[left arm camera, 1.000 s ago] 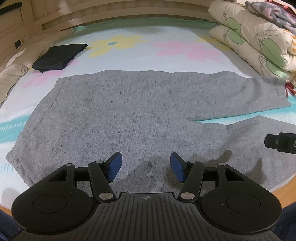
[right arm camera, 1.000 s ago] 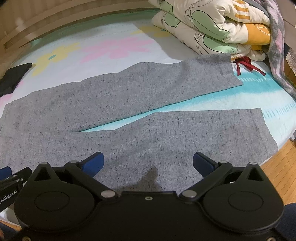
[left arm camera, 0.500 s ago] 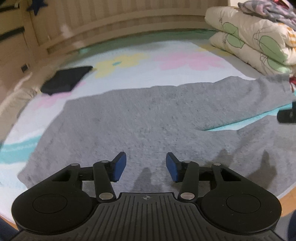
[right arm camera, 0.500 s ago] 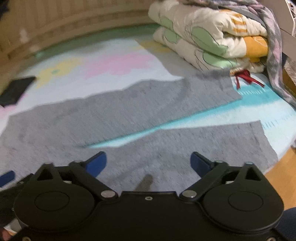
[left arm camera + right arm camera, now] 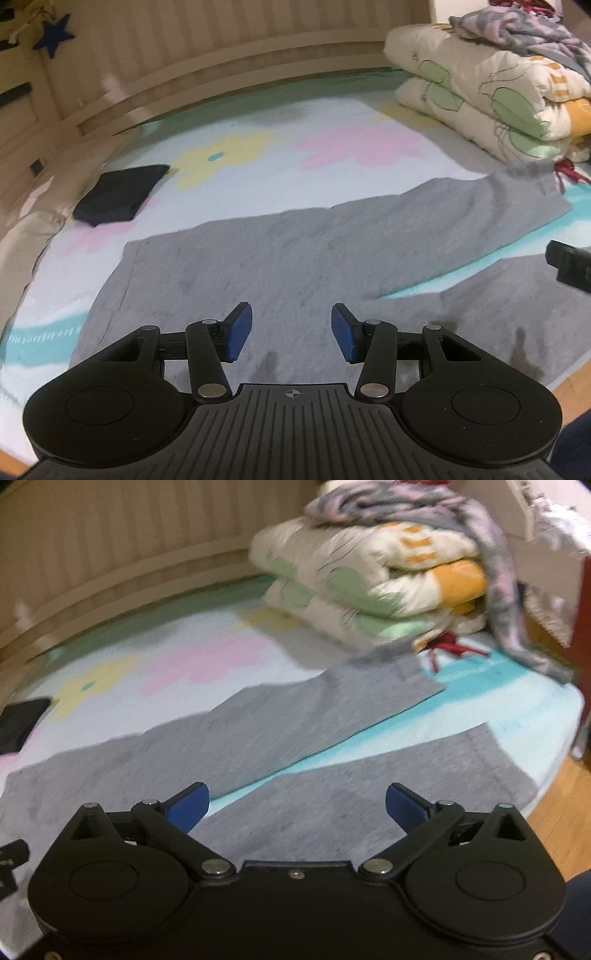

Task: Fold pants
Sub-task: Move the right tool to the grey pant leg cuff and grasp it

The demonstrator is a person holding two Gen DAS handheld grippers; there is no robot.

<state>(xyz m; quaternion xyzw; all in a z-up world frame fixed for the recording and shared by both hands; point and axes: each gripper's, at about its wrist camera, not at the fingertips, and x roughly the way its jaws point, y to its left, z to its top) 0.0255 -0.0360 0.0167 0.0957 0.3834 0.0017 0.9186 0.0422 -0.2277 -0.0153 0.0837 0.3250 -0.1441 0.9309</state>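
The grey pants are lying flat across the flowered bed sheet, long axis running left to right: waistband at the left, two legs splaying apart toward the folded quilt at the right. The left gripper is hovering over the seat, half open and empty. The right gripper is hovering over the near leg, its jaws opening wide, gripping nothing.

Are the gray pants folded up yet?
No, the gray pants lie spread flat on the bed, both legs apart.
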